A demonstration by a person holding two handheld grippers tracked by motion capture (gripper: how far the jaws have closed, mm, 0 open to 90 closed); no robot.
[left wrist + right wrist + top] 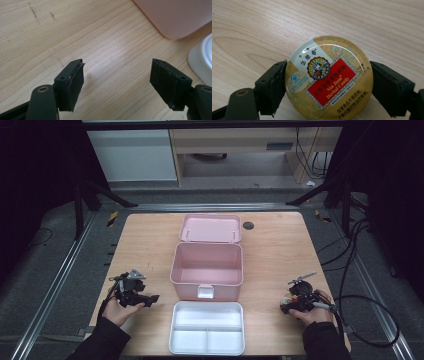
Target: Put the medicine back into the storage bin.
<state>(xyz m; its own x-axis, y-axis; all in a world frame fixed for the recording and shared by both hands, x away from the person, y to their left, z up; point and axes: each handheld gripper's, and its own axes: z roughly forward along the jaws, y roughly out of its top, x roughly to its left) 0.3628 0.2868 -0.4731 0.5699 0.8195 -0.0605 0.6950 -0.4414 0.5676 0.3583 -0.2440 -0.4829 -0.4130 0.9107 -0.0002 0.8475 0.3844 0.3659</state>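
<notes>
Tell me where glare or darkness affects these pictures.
Right gripper view: white glare streaks cross the top of the Nin Jiom herbal candy tin. Left gripper view: a soft sheen lies on the wooden table. High view: surroundings very dark, table lit.

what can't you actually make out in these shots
- Candy tin, right gripper view: its lower rim is cut off by the bottom edge, and its underside faces away.
- Same tin in the high view: too small to read, partly covered by the right gripper.
- Pink box, left gripper view: one rounded corner shows; the rest runs past the top and right edges.
- White tray, left gripper view: cut off by the right edge.
</notes>
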